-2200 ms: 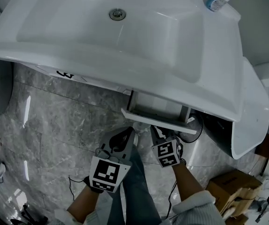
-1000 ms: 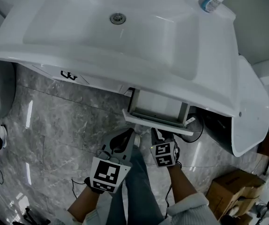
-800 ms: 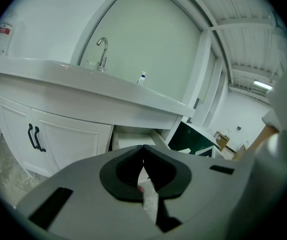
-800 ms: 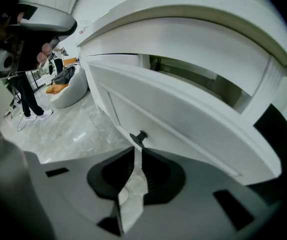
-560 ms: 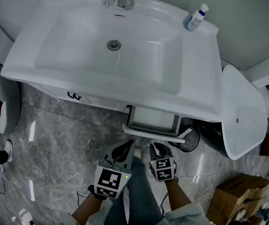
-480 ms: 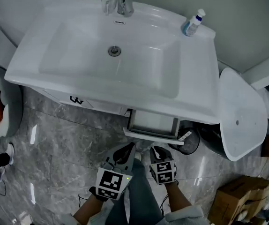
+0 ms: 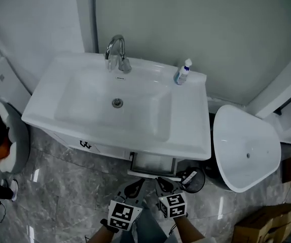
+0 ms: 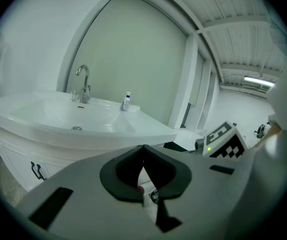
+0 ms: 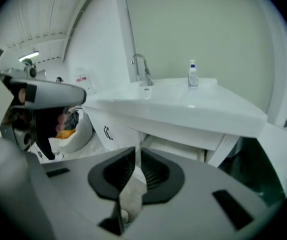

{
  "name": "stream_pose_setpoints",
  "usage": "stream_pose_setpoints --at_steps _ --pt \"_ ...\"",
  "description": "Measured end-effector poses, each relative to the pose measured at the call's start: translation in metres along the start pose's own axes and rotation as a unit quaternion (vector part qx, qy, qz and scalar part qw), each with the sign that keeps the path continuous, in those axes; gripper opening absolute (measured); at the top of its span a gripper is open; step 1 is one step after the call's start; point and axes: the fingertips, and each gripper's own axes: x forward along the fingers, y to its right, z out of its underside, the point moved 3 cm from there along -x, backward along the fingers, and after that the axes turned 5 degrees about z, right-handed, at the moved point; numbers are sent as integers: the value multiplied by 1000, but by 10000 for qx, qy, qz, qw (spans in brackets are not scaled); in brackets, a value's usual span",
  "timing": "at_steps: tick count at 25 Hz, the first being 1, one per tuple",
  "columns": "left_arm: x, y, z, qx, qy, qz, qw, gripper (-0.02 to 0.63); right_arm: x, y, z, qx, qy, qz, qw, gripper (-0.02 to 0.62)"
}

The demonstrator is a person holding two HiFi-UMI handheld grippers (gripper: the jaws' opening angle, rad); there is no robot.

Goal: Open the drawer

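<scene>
Two grippers: left gripper (image 7: 137, 186) and right gripper (image 7: 163, 185) are seen side by side low in the head view, over the grey floor (image 7: 59, 186), both pointed toward the drawer (image 7: 153, 164).
Left jaws: brought fully together, tips touching in the left gripper view; nothing is held between them.
Left contact: none is seen; the jaws hang in the open air before the basin (image 7: 74, 128).
Right jaws: a narrow slit is left between the ribbed pads in the right gripper view; they have just been closing; nothing is caught in the slit.
Right contact: none is seen; the cabinet front lies well ahead of the tips.
Drawer position: pulled partway out from under the basin's front edge, right of its centre, its pale inside exposed from above.
Drawer and grippers: the drawer front lies just ahead of both sets of tips in the head view; it is touched by neither.
Basin top: tap (image 7: 116, 47) stands at the back, bottle (image 7: 182, 72) near the back right corner.
Beside drawer: a dark round bin (image 7: 192, 178) is set on the floor just right of it.
</scene>
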Motion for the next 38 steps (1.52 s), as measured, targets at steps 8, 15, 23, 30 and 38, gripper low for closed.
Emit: stream_pose_setpoints --at_steps 8,15,23,30,38 --pt "-15 24 -49 39 325 30 9995 17 -58 -2 -96 197 954 -321 9947 44" --pt "-34 39 -105 116 798 -13 9967 17 -113 -12 -155 194 1696 -550 9838 39" --pt "-58 72 -163 259 1231 77 9920 17 -179 -32 -220 42 2443 -864 9658 22" --pt "-77 93 -191 401 1523 291 9871 17 -212 -38 -241 -56 2627 -942 9603 11" --pt "-82 91 -196 326 1560 244 9869 17 -210 -38 -231 42 2407 -1101 9643 9"
